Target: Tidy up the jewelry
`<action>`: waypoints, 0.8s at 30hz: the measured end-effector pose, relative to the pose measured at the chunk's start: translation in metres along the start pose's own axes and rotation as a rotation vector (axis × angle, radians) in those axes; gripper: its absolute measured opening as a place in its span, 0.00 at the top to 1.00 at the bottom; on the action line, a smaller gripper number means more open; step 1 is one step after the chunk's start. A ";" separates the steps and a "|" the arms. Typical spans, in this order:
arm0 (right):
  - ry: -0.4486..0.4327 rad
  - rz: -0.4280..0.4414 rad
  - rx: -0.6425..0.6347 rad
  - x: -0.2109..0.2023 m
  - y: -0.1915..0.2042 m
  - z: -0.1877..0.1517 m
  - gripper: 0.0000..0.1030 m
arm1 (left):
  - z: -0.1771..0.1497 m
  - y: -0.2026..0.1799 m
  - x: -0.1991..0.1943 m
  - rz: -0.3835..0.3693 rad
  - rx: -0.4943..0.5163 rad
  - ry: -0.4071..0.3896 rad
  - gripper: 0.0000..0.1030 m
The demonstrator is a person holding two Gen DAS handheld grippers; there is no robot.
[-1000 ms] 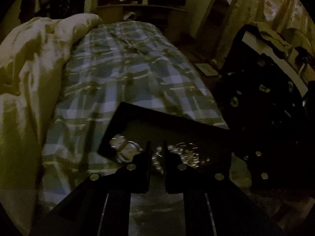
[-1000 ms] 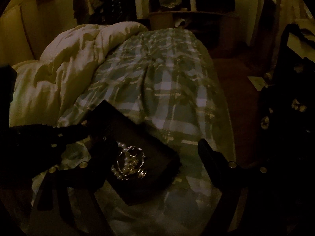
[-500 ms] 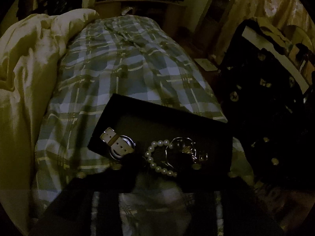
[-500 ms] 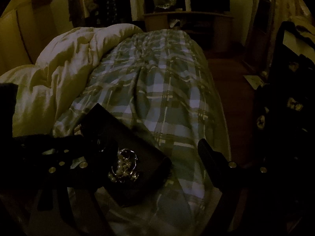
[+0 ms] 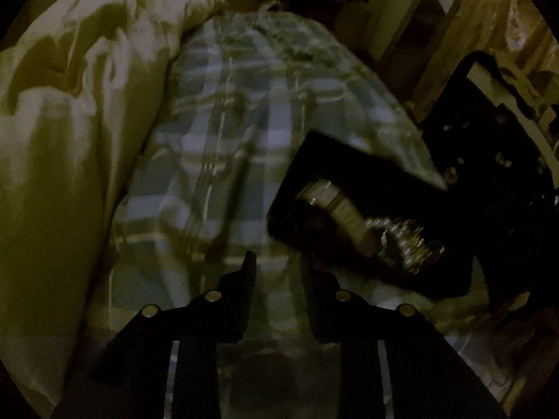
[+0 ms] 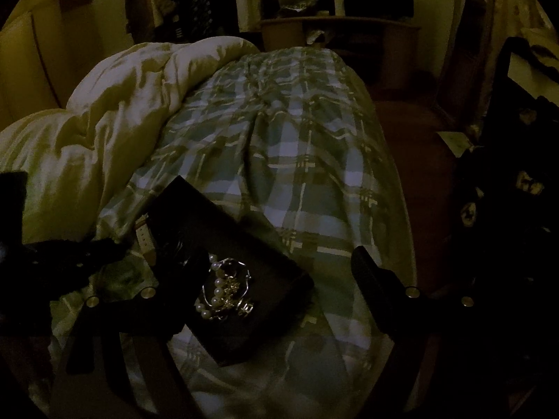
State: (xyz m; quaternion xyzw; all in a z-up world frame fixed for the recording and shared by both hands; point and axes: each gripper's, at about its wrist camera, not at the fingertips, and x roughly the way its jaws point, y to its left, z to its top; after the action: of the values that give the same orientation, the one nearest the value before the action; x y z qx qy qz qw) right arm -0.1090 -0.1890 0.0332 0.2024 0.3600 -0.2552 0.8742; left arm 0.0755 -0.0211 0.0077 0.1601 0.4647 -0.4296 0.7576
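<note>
A black jewelry tray (image 6: 265, 251) lies on the plaid bed, seen also in the left wrist view (image 5: 349, 160). In it lie a pearl bracelet (image 6: 215, 289), tangled silver pieces (image 6: 237, 279) and a watch with a pale strap (image 5: 344, 214), whose strap hangs over the tray's left edge (image 6: 145, 239). My left gripper (image 5: 279, 269) is open and empty, left of the tray. My right gripper (image 6: 265, 276) is wide open over the tray, holding nothing. The room is dim and the left wrist view is blurred.
A bunched cream duvet (image 6: 115, 111) fills the bed's left side. The plaid sheet (image 6: 286, 132) stretches ahead. A wooden unit (image 6: 335, 35) stands at the bed's far end. Dark bags (image 6: 517, 188) sit on the floor to the right.
My left gripper opened, pulled back from the tray and swung left, so the tray now sits to its right. The watch strap now hangs over the tray's edge. My right gripper barely moved.
</note>
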 end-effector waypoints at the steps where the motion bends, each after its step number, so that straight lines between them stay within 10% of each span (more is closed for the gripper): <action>1: 0.002 0.001 0.000 0.000 0.000 0.000 0.20 | -0.002 -0.003 0.006 0.007 0.017 0.016 0.79; 12: 0.019 0.005 -0.013 0.004 0.004 -0.003 0.20 | -0.019 -0.016 0.048 0.169 0.145 0.127 0.85; 24: 0.031 0.011 -0.020 0.006 0.007 -0.005 0.20 | -0.024 -0.018 0.053 0.176 0.167 0.139 0.87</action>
State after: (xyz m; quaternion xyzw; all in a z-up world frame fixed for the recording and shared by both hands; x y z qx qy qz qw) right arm -0.1041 -0.1824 0.0266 0.1995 0.3748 -0.2437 0.8720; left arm 0.0577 -0.0424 -0.0464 0.2922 0.4628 -0.3866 0.7423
